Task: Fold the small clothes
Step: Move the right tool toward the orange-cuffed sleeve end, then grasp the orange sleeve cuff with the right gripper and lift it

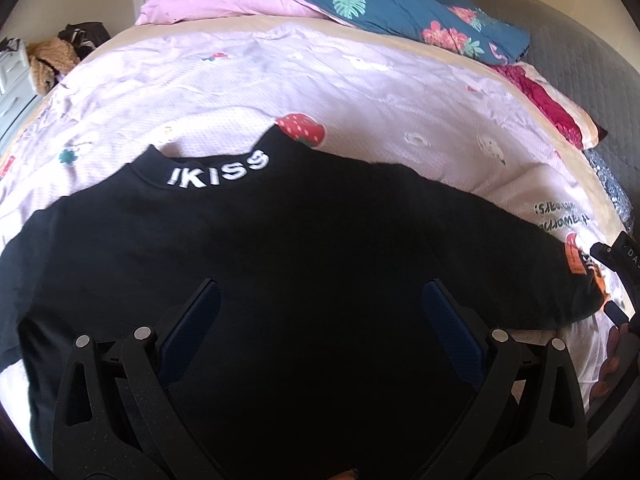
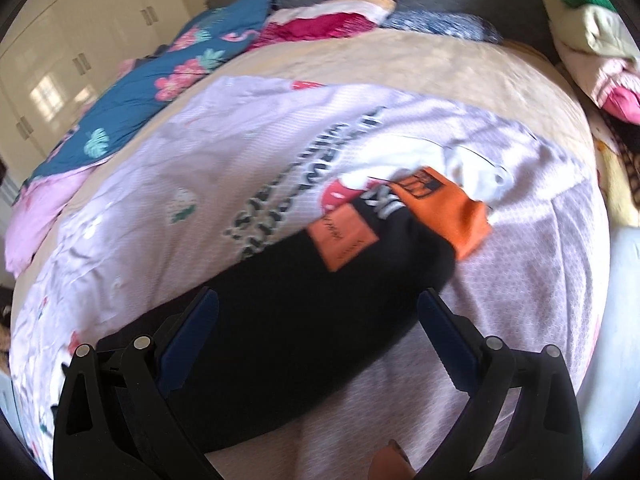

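A small black top [image 1: 280,248] with white "IKISS" lettering on its collar [image 1: 218,172] lies spread flat on a pale pink printed sheet [image 1: 360,92] on the bed. My left gripper [image 1: 320,300] is open, hovering over the top's body, empty. The top's sleeve [image 2: 320,312] runs toward an orange cuff [image 2: 456,212] with an orange label [image 2: 344,240]. My right gripper [image 2: 318,308] is open over that sleeve, empty. It also shows at the right edge of the left wrist view [image 1: 618,280], by the sleeve end.
A teal floral quilt [image 1: 400,12] and pink pillow [image 1: 224,0] lie at the bed's far side. A red cloth [image 1: 548,104] lies at the right. A pile of clothes [image 2: 596,40] sits at the far right. Drawers [image 1: 12,80] stand at the left.
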Motion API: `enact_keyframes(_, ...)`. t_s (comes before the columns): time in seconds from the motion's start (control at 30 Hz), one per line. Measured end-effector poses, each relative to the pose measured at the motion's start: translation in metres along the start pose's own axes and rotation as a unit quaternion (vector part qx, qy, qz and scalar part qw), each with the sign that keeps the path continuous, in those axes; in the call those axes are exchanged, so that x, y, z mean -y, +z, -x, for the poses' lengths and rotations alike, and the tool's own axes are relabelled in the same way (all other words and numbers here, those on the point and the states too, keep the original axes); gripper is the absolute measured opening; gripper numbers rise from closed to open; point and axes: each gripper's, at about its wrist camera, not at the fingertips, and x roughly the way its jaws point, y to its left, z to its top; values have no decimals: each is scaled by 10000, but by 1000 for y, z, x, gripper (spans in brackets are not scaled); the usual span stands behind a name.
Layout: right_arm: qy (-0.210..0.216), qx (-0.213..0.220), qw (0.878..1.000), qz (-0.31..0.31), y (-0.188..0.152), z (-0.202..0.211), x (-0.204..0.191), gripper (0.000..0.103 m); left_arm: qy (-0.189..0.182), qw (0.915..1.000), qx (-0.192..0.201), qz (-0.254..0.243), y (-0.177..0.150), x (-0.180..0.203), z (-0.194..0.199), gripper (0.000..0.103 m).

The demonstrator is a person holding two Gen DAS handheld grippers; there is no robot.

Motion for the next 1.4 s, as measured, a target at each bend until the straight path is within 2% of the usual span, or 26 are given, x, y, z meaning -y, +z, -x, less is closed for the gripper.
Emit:
enact_keyframes(0.3, -104, -97, 9979, -626, 9, -19, 39, 99, -61, 9997, -61, -225, 1, 18, -15, 95)
enact_keyframes(0.57, 323, -279, 9933, -1077, 18, -46, 61, 97, -98, 9997, -59, -204, 1, 18, -17, 95)
enact_keyframes(0.6, 397, -243, 9927, -1112, 19, -47, 63, 94, -102, 9998, -57, -187, 1, 17, -17, 95)
enact_keyframes(0.67, 391, -201, 9923, -1160, 20, -49, 66, 70, -96, 9999, -42, -135, 2, 13, -17, 95)
enact_keyframes(0.7, 422, -141, 9921, -1170, 20, -48, 68, 66, -90, 9999, -33, -97, 2, 11, -16, 95)
enact_keyframes(0.77, 460, -53, 9916, -1206, 20, -46, 72, 41, -86, 9999, -44, -46, 2, 8, -16, 95)
enact_keyframes(0.8, 480, -27, 9912, -1232, 21, -46, 73, 36, -87, 9999, -47, -21, 3, 6, -15, 95)
enact_keyframes(0.83, 536, 25, 9904, -1271, 22, -44, 74, 24, -83, 10000, -44, -7, 3, 4, -14, 95)
enact_keyframes(0.87, 652, 95, 9894, -1291, 22, -40, 75, 17, -83, 10000, -32, 5, 4, 3, -12, 95)
enact_keyframes(1.03, 1333, 425, 9844, -1062, 27, -22, 63, 12, -118, 9998, 95, 147, 12, -10, 2, 95)
enact_keyframes(1.17, 2016, 667, 9756, -567, 28, 3, 36, 12, -177, 9991, 243, 301, 19, -24, 18, 95)
enact_keyframes(1.4, 3049, 941, 9467, 451, 20, 51, -18, 12, -201, 9964, 456, 685, 25, -58, 54, 95)
